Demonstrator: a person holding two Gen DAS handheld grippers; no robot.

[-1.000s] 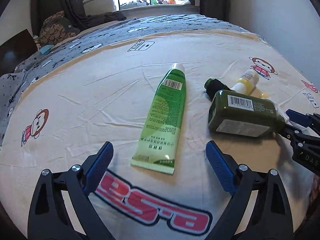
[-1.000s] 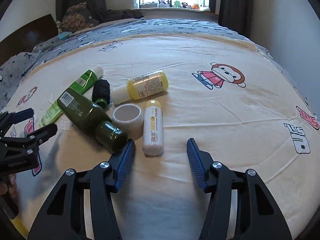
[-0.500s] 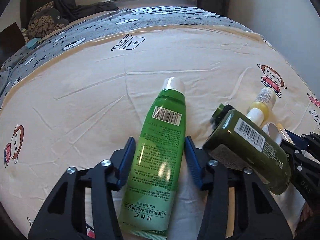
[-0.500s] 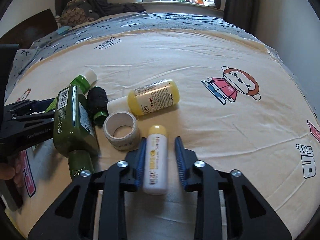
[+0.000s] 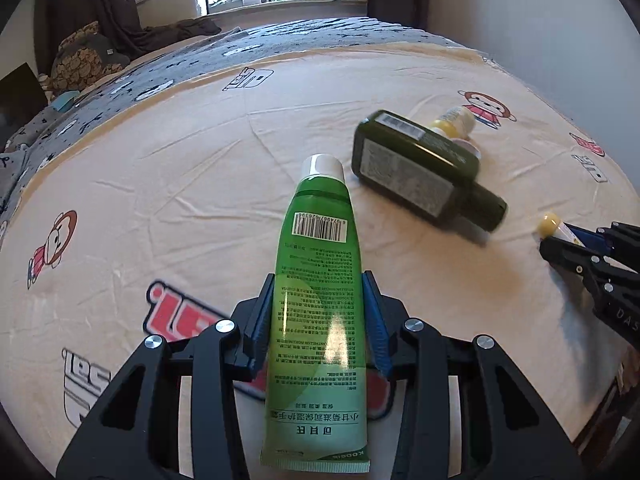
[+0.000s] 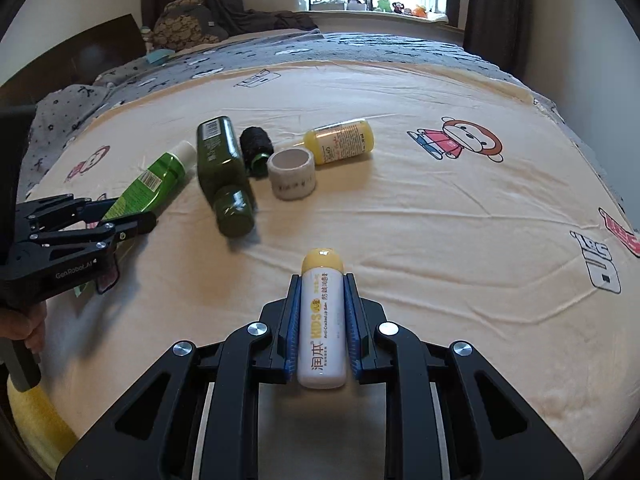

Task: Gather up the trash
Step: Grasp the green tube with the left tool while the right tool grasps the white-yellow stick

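Far left in the right wrist view you can see the left gripper [image 6: 120, 216] coming in from the side, and its jaws are clamped on the light green tube [image 6: 152, 184], white cap pointing away toward the far end of the bed. From the left wrist view it's clearer: the blue pads [image 5: 260, 320] squeeze the tube [image 5: 320, 300] around its middle, barcode side up, crimped end sticking back toward the camera, and the whole thing looks lifted off the cream sheet [image 5: 160, 200]. Just right of that tube is the dark green bottle [image 6: 224, 172], lying on its side with its cap end toward the camera, a bit blurry. Tucked right against it is a small black bottle [image 6: 256, 146], then a white tape roll [image 6: 291, 174] standing on its edge-ring, hole facing up, then a yellow bottle [image 6: 340, 142] on its side just behind the roll; can't tell if those two touch. Front and center, the right gripper [image 6: 322, 320] is closed on a white lip balm tube [image 6: 323, 320] with a yellow cap, held lengthwise between the fingers, cap pointing forward, away from the pile. Off to the right the sheet has a cartoon monkey print [image 6: 456, 140].
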